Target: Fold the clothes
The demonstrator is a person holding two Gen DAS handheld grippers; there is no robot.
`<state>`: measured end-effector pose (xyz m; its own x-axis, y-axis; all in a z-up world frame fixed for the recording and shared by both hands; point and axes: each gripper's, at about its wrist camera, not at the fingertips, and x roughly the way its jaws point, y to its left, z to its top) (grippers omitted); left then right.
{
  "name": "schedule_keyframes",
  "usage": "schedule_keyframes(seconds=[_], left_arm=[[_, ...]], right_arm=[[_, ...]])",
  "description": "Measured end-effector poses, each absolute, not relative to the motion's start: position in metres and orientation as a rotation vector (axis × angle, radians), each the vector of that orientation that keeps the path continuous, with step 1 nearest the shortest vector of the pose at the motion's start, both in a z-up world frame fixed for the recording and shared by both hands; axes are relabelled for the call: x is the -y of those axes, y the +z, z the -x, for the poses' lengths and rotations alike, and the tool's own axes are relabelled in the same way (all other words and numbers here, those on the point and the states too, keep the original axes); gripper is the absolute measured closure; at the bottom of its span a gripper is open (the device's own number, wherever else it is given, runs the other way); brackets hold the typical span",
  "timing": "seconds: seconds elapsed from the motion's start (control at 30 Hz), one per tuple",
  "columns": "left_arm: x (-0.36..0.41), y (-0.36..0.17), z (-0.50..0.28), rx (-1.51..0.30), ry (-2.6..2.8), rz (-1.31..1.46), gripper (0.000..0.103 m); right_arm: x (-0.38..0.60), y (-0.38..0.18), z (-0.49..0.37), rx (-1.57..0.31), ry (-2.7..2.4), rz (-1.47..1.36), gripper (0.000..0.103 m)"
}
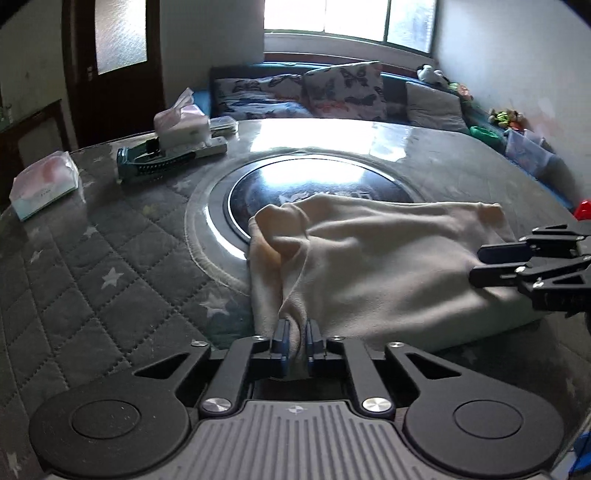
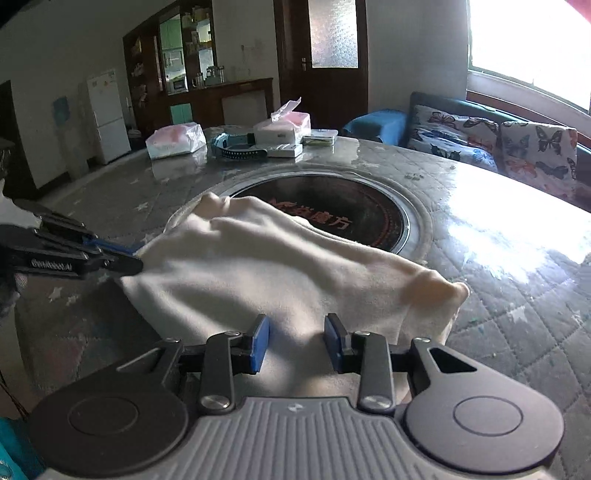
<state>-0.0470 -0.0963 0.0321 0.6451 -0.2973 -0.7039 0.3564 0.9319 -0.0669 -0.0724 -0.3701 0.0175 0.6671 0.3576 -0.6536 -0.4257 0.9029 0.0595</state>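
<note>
Cream cloth [image 1: 369, 266] spread flat on a quilted grey table cover [image 1: 92, 266], part of it lying over a round black hotplate [image 1: 314, 184] set in the table.

Left gripper [image 1: 297, 334] at the cloth's near edge, jaws nearly together and clamped on a bunched fold of cloth that rises between the blue pads [image 1: 282, 338]. Right gripper [image 2: 297, 341] also at the near edge, further along: jaws partly apart, cloth running between the blue pads [image 2: 260, 345]; no telling from either view whether those pads press on it. In the left view, the right gripper's black fingers low over the cloth's right side.

Ahead and to the left of the left gripper: a soft tissue pack [image 1: 44, 184] in clear wrap, filled with white and pink tissues. Further ahead, a white tissue box [image 1: 183, 127] with a tissue sticking up from its opening. Just beside it, a teal and black device [image 1: 155, 160], flat on the cover, kind unclear, and a small flat case [image 1: 223, 123].

Table cover stitched in diamonds with pale stars, glossy under a clear sheet, strong glare from a bright window [image 1: 347, 18]. Beyond the table, a sofa with butterfly cushions [image 1: 343, 88] and a grey one. A dark door [image 1: 114, 55] with frosted glass, pale walls, and in the right view a white fridge [image 2: 107, 114] and a dark cabinet [image 2: 177, 55] with shelves of jars.
</note>
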Motion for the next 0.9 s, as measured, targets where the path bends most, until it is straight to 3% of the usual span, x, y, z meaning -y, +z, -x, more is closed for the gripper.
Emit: schedule_keyframes(seconds=[0.3, 0.47, 0.67, 0.9], left_arm=[[0.056, 0.033, 0.074, -0.843, -0.495, -0.018, 0.093], [0.050, 0.052, 0.073, -0.772, -0.494, -0.069, 0.089], [0.087, 0.071, 0.045, -0.712, -0.546, -0.065, 0.089], [0.147, 0.046, 0.000, -0.749, -0.588, -0.101, 0.089]], right_arm=[[0.351, 0.027, 0.101, -0.770, 0.495, 0.177, 0.069], [0.354, 0.048, 0.094, -0.749, 0.480, 0.130, 0.070], [0.366, 0.050, 0.055, -0.742, 0.393, 0.052, 0.071], [0.371, 0.026, 0.022, -0.770, 0.337, -0.011, 0.078]])
